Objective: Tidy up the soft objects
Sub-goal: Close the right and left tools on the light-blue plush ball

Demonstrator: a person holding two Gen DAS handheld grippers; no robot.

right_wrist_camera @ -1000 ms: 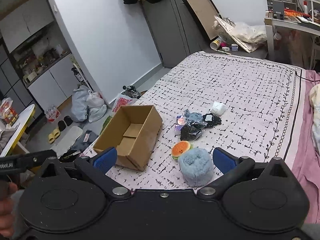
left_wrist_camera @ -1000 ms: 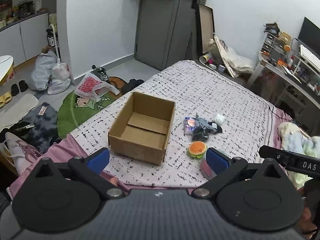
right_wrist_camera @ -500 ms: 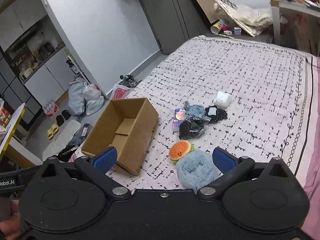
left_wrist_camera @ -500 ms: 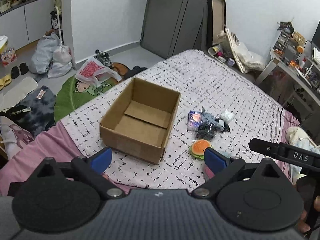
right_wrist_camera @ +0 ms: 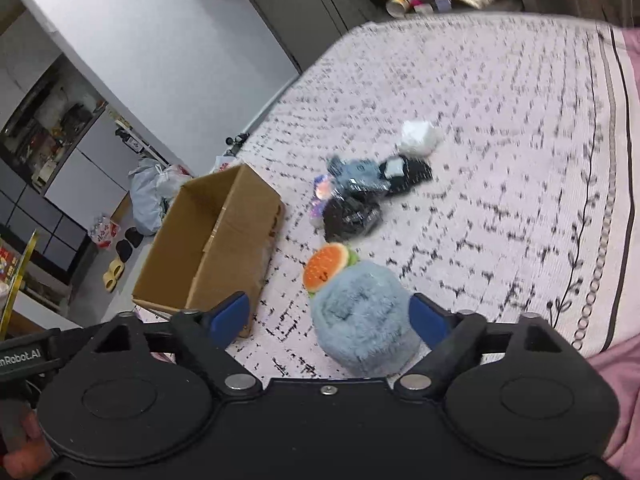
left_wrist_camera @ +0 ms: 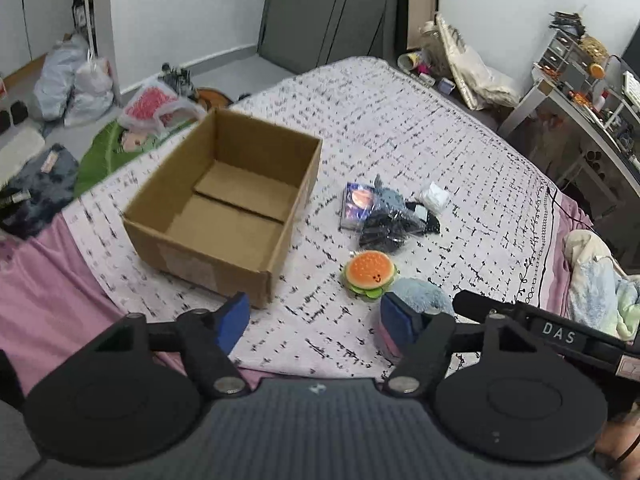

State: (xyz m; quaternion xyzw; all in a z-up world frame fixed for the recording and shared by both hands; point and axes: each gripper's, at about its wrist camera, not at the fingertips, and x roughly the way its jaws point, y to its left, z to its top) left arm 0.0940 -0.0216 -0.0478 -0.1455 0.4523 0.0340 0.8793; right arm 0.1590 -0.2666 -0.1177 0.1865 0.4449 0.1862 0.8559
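Observation:
An empty open cardboard box sits on the patterned bed cover. Right of it lie a burger plush, a fluffy blue plush, a pile of dark and grey soft items and a white bundle. My left gripper is open and empty above the bed's near edge, between box and plushes. My right gripper is open, and the blue plush lies between its fingers, closer to the right one.
The bed cover stretches far beyond the objects. Bags and clothes lie on the floor left of the bed. A cluttered desk stands at the right. A pale blanket lies at the bed's right edge.
Both grippers have moved forward and down toward the bed. The blue plush now lies between the right gripper's fingers. The objects on the bed have not moved.

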